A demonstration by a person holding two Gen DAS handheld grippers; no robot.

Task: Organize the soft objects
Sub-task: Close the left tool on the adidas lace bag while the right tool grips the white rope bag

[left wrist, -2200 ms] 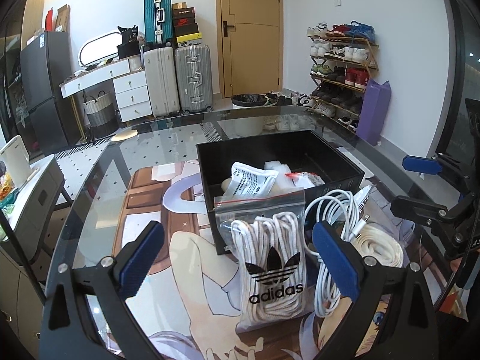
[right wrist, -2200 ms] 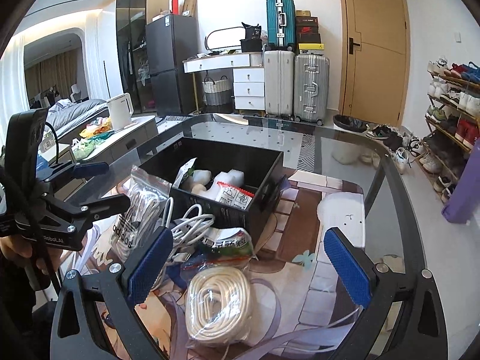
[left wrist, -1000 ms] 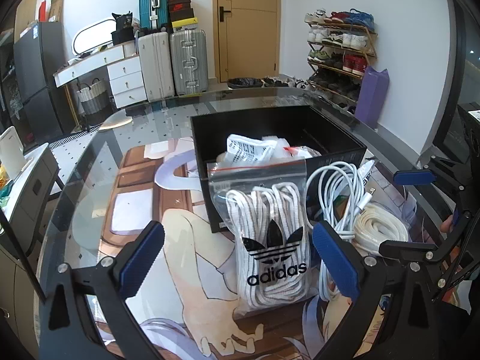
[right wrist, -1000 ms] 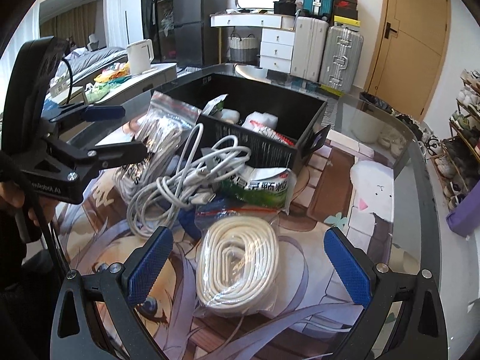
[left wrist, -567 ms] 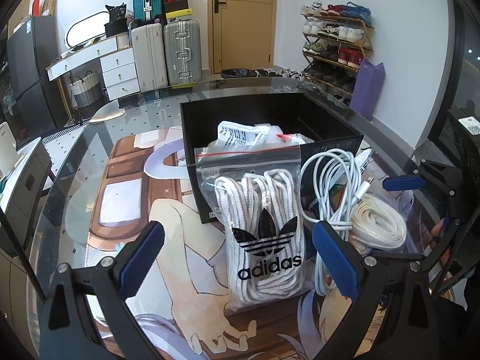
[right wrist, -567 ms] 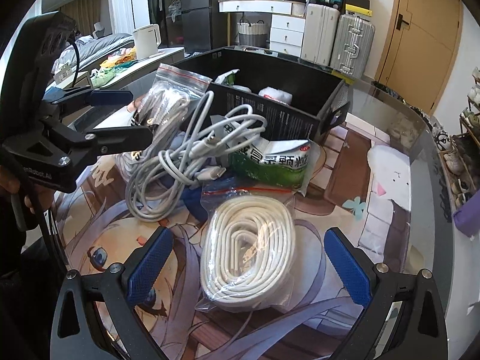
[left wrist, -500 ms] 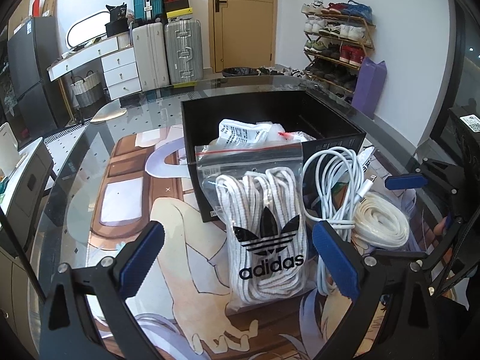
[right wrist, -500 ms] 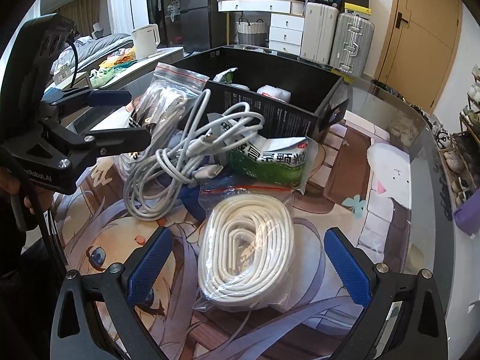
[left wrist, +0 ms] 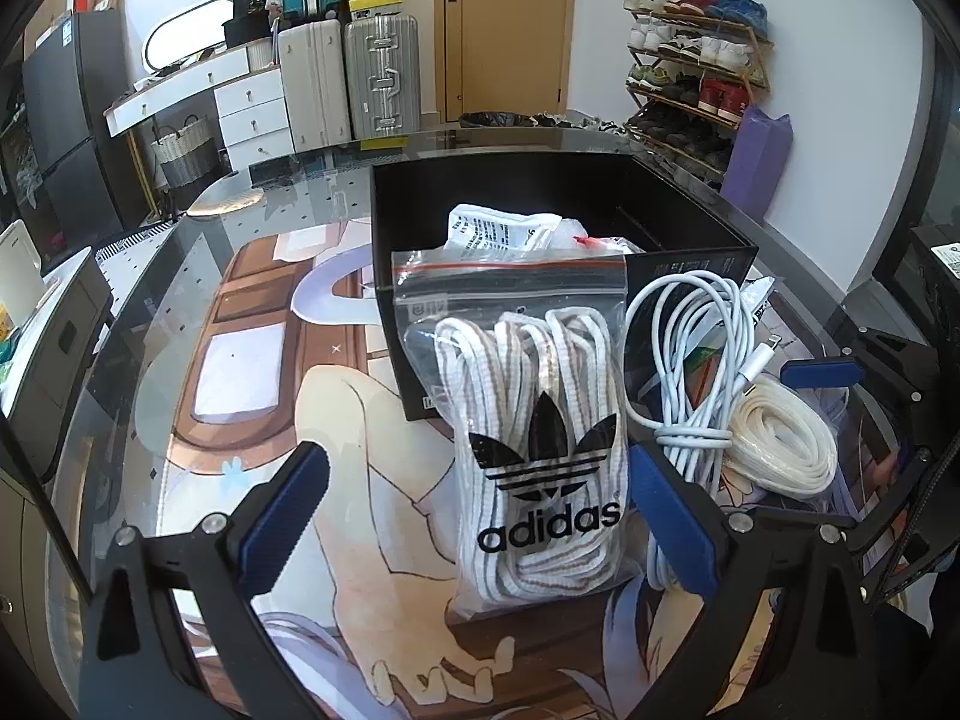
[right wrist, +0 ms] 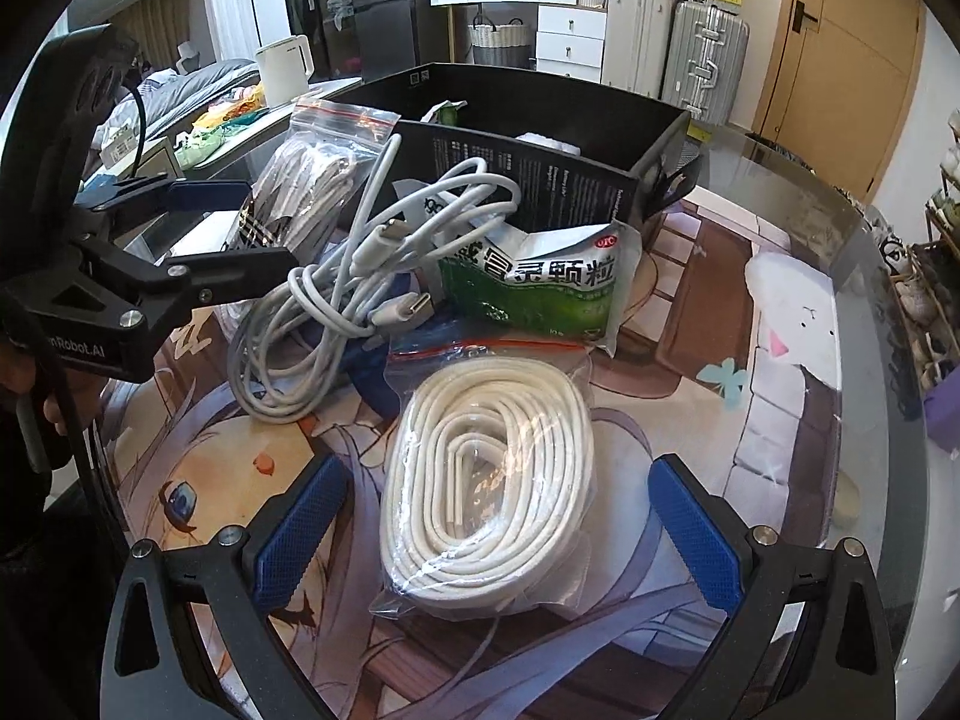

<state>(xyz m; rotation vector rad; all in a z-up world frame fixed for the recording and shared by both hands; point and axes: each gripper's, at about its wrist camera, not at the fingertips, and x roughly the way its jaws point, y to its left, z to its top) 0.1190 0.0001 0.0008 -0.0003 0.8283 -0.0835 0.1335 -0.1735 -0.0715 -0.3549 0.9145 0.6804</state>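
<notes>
A zip bag of white adidas laces (left wrist: 534, 420) leans against the black box (left wrist: 690, 258); it also shows in the right wrist view (right wrist: 306, 180). My left gripper (left wrist: 477, 516) is open around its lower part. Beside it lie a coiled white cable (left wrist: 690, 372), also seen in the right wrist view (right wrist: 336, 300), and a bagged white cord coil (right wrist: 492, 480), which shows in the left wrist view too (left wrist: 780, 450). My right gripper (right wrist: 492, 534) is open around that coil. A green medicine packet (right wrist: 540, 288) leans on the box (right wrist: 540, 180).
The box holds white packets (left wrist: 498, 231). All rests on a glass table over an illustrated mat (left wrist: 252, 372). Suitcases (left wrist: 372, 78), a shoe rack (left wrist: 690, 84) and a door stand behind. A kettle (right wrist: 288, 69) sits on a side counter.
Both grippers have moved forward and lower toward the bags; the lace bag and the cord coil now sit between their open fingers. Nothing has been grasped.
</notes>
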